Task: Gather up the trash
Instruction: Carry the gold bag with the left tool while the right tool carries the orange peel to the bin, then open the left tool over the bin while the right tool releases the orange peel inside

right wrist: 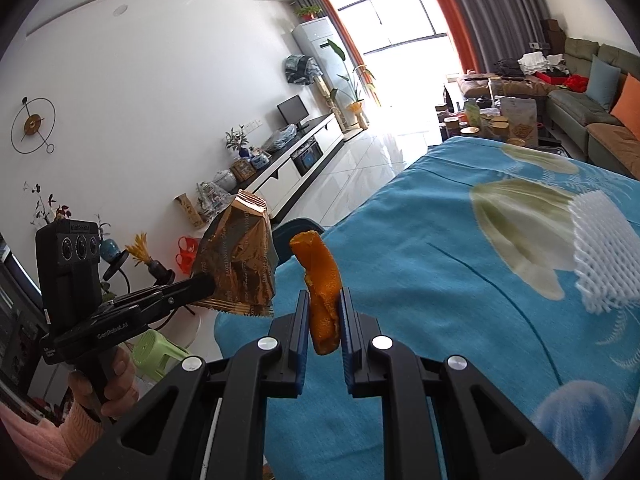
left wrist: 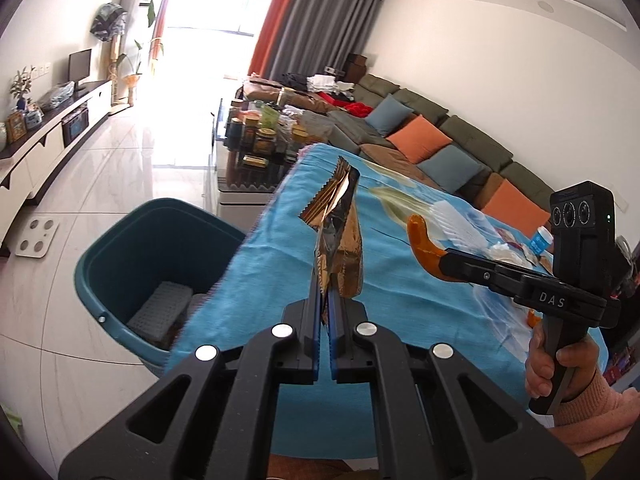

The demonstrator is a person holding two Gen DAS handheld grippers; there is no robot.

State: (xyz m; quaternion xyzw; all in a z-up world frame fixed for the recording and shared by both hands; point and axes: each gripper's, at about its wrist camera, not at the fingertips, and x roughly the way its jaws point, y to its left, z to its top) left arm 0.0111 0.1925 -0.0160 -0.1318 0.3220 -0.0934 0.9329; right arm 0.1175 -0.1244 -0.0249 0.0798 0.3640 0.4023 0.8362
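A table under a blue cloth (left wrist: 400, 280) fills the scene, and a teal bin (left wrist: 132, 264) stands on the floor against its left edge, already holding some white foam netting. A white foam net (right wrist: 600, 252) lies on the cloth toward the table's far right side. The left gripper (left wrist: 325, 280) has its fingers pressed together on a brown foil wrapper (left wrist: 340, 232), held just inside the bin-side edge. The right gripper (right wrist: 325, 312) pinches an orange peel (right wrist: 320, 284), also above the cloth near that edge. The step in hand looks like carrying both pieces to the bin; next, each should pass over the rim before the fingers spread.
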